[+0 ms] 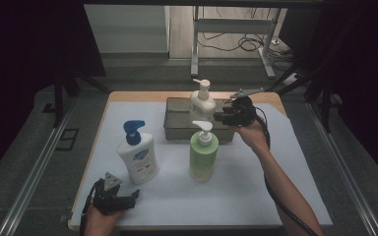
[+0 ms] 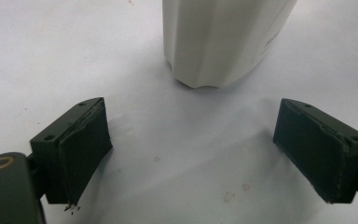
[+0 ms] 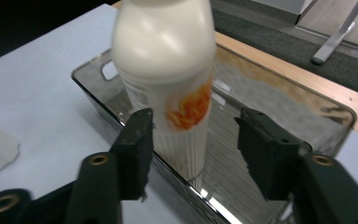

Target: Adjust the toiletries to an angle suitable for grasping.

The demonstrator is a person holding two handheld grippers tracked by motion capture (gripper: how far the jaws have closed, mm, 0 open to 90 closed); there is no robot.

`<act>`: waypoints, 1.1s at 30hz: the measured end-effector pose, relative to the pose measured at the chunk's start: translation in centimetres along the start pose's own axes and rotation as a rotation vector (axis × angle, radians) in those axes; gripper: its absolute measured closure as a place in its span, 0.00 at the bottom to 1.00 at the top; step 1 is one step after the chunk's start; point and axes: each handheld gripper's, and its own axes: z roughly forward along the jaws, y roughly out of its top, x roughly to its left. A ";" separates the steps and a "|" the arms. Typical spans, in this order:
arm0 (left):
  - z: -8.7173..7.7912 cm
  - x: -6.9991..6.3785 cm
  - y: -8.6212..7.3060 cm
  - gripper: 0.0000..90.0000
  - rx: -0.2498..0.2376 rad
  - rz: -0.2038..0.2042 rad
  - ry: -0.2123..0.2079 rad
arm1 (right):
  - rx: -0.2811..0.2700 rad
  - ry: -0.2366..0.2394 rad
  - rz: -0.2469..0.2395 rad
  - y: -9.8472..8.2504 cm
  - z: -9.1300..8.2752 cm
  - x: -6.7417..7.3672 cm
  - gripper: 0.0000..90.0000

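White bottle stands upright in tray, w/ right gripper around its lower body; jaws apart, left jaw just at it, right one clear. Left gripper open, low near blue-pump bottle. High view adds green bottle in front of tray.

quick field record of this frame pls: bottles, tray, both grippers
tray: clear grey tray at the table's far middle
in tray: cream pump bottle, upright
on mat: white bottle with blue pump near left; green pump bottle in front of the tray
right gripper: at the cream bottle, jaws either side of it, a gap at one pad, not gripping
left gripper: open, resting near the front edge, facing the white bottle
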 end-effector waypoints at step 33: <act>0.0 0.0 0.0 0.11 -0.002 -0.003 -0.001 | 0.139 -0.062 0.064 -1.5 7.2 -1.5 0.99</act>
